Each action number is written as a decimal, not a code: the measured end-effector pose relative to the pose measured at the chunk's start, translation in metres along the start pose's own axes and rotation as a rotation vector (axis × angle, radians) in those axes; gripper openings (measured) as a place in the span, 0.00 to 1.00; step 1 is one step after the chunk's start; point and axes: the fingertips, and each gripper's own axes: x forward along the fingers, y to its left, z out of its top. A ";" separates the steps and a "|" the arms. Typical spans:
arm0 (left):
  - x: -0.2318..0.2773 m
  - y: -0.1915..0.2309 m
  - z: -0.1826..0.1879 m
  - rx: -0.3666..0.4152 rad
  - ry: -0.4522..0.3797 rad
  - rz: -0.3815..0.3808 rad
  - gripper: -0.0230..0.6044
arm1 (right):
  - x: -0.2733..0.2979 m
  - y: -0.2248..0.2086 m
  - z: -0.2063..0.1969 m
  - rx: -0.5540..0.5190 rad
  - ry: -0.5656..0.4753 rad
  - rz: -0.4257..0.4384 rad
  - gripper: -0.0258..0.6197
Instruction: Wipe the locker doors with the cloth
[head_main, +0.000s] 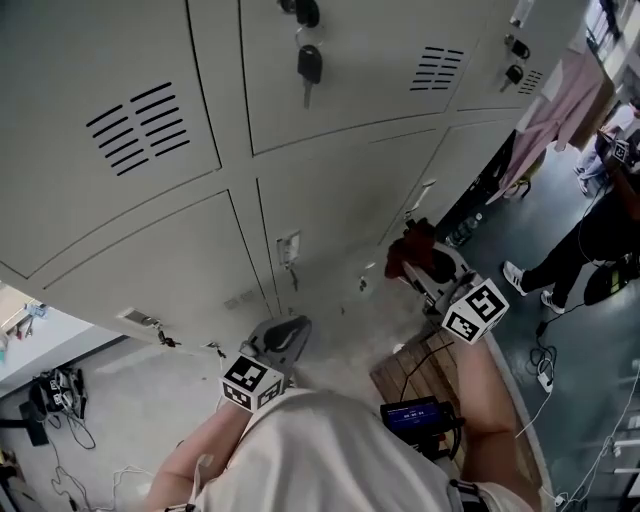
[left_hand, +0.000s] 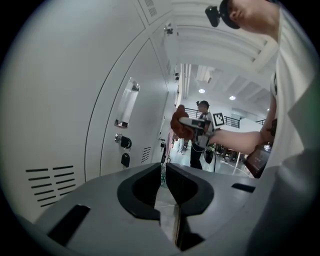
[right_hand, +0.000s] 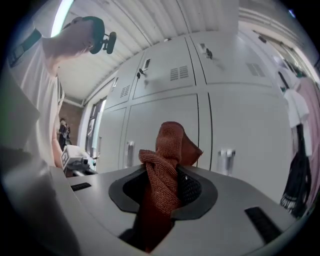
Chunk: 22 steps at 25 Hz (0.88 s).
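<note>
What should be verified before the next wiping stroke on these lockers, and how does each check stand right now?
1. Cloth held firmly: ok, the right tongs are shut on it, with a bunch standing above the jaws.
2. Cloth pressed against the locker door: cannot tell, it is close but contact is not visible.
3. Left tongs empty: ok, jaws together, nothing between them.
4. Hanging key out of the cloth's way: ok, it hangs on the upper door, above the cloth.
5. Bystander clear of the arms: ok, standing off to the right.
</note>
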 end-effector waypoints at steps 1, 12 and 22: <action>0.001 0.003 0.001 0.002 -0.001 -0.008 0.09 | 0.006 -0.006 0.026 -0.046 -0.013 -0.021 0.22; 0.007 -0.004 0.006 0.021 -0.004 -0.100 0.09 | 0.034 -0.078 0.169 -0.419 -0.052 -0.450 0.22; 0.001 0.000 0.015 0.016 -0.041 -0.063 0.09 | 0.082 -0.005 0.165 -0.471 -0.101 -0.259 0.22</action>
